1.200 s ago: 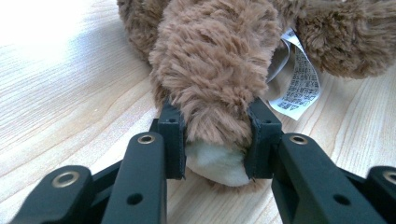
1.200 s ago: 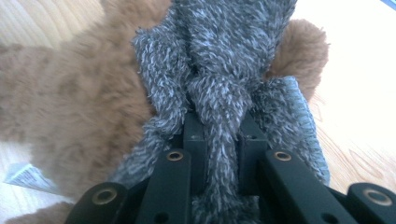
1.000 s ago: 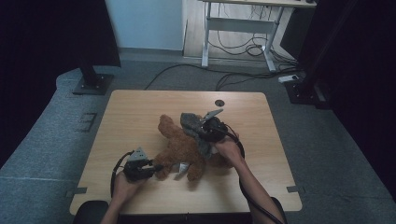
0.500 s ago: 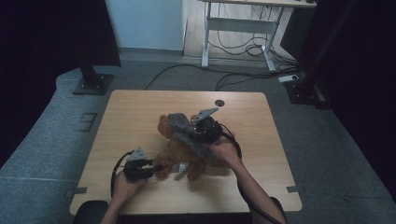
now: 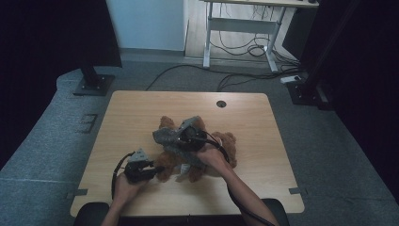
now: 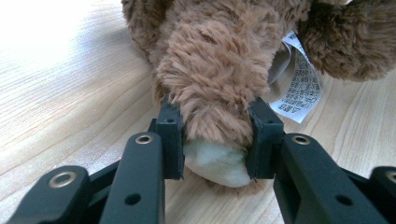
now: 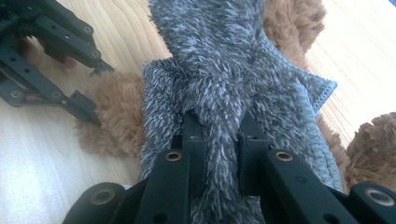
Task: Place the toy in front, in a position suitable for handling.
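The high view looks forward and down on the whole table [image 5: 141, 108] from above the near edge. Both gripper views sit super close, right over the tabletop, and share the brown plush bear [image 6: 219, 56], which the high view catches mid-table too.

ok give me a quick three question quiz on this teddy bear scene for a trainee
1. True or false: the left hand-held gripper is shut on a limb of the brown teddy bear.
2. What does the right hand-held gripper hold? A) a white paper label B) a fuzzy grey cloth C) a black cable
3. Fill the gap: the teddy bear lies on a light ______ table.

Key:
1. True. Its jaws press both sides of a limb with a cream-coloured end.
2. B. The fuzzy grey cloth is pinched between its jaws and hangs over the bear.
3. Wooden.
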The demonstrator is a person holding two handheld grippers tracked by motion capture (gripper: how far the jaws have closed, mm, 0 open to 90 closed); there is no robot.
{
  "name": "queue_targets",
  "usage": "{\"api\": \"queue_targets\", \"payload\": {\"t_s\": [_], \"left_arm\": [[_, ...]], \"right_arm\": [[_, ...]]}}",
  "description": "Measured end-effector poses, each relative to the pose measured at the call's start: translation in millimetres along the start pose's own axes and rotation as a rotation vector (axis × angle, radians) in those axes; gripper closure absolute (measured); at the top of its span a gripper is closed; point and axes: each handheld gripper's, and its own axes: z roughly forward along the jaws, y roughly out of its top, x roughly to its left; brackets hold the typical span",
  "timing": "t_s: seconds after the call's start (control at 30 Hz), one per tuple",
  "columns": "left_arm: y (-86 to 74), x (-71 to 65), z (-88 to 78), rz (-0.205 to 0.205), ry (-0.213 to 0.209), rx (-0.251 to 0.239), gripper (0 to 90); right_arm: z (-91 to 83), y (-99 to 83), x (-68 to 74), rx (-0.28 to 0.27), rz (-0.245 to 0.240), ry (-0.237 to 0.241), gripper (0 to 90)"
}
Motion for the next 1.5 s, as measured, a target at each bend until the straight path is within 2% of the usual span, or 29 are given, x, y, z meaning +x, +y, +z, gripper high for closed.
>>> {"api": "queue_targets", "payload": {"t_s": [0.27,0.57,0.7,1.5], "left_arm": [[-0.4,0.2,-0.7,-0.008,-0.004,0.003,66.9],[-0.6,1.5,-0.5,-0.019,-0.011,0.001,67.5],[-0.7,1.4,-0.4,-0.02,-0.012,0.001,67.6],[-0.9,1.8,-0.6,-0.024,-0.021,0.005,68.1]], "right_arm": [[-3.7,-14.8,-4.5,-0.011,0.023,0.006,77.2],[-15.3,-44.4,-17.6,-0.006,0.088,-0.026,77.2],[-19.1,-57.4,-20.9,-0.017,0.122,-0.014,77.2],[-23.9,-91.4,-3.7,-0.048,0.13,-0.002,77.3]]}}
